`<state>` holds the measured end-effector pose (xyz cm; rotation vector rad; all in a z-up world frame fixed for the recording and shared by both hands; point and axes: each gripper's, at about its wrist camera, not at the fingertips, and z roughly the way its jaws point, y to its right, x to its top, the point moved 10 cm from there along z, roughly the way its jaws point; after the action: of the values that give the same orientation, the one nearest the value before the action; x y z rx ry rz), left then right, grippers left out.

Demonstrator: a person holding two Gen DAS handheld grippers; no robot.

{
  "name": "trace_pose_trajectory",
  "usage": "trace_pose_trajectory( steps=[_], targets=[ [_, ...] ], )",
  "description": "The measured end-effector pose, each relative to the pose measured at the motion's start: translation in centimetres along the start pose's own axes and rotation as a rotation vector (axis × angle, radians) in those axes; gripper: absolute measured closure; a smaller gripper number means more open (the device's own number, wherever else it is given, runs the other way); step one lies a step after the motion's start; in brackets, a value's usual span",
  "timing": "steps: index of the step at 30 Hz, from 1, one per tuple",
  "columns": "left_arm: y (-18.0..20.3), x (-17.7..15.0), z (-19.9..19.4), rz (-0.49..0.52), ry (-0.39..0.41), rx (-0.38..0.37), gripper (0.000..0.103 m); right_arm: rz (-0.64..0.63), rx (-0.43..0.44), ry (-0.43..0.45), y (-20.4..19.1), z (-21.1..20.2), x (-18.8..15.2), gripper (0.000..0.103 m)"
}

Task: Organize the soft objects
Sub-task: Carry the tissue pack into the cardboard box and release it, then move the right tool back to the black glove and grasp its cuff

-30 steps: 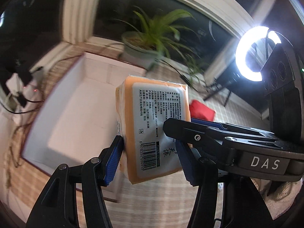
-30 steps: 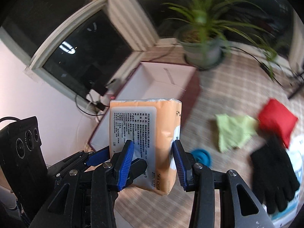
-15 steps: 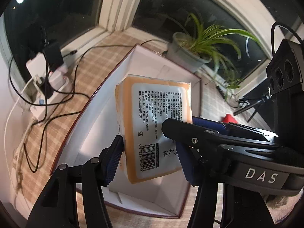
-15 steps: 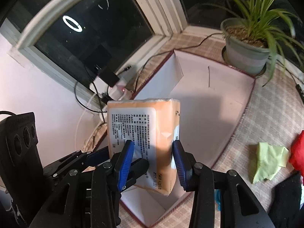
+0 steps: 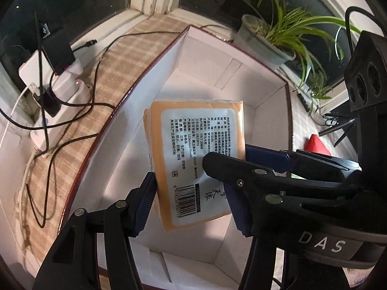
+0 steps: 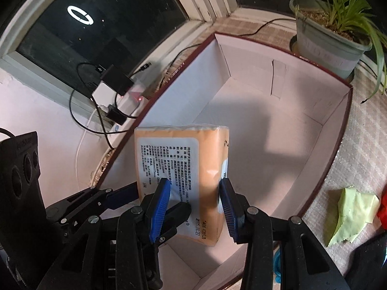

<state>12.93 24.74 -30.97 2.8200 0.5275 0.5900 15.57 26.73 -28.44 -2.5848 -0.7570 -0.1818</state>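
Checked cloth covers the tabletop, which runs up to a dark window. Nearest to the cameras are the two grippers, and both have hold of one orange tissue pack. From the left wrist view, the left gripper has its jaws pressed against the lower part of the pack, one blue pad on each side. The right gripper squeezes the same pack from its narrow sides, jaws closed on the wrapper, and in the left view its black finger lies across the printed label. The pack is upright and a little tilted, with the white label and barcode facing the left camera. It hangs over the open white cardboard box; I cannot tell if its far end touches the box floor. The box has a dark red rim and white flaps at the bottom. Outside the box on its right side lie a light green cloth and a red soft object, near each other. On the other side of the box, a white power strip with black plugs and tangled cables sits by the window. Farthest, behind the box, stands a potted spider plant in a grey pot.
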Motion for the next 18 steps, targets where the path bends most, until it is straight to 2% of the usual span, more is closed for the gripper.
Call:
trace_pose_trajectory(
  steps=[9, 15, 18],
  targets=[
    [-0.2, -0.3, 0.9, 0.01, -0.031, 0.022, 0.047, -0.009, -0.013, -0.013, 0.4, 1.0, 0.1, 0.063],
    [0.3, -0.2, 0.2, 0.037, -0.011, 0.034, 0.049, -0.005, -0.018, 0.036, 0.1, -0.2, 0.2, 0.054],
    [0.6, -0.1, -0.5, 0.048, 0.006, 0.034, 0.048, -0.012, -0.034, 0.076, 0.0, -1.4, 0.3, 0.054]
  ],
)
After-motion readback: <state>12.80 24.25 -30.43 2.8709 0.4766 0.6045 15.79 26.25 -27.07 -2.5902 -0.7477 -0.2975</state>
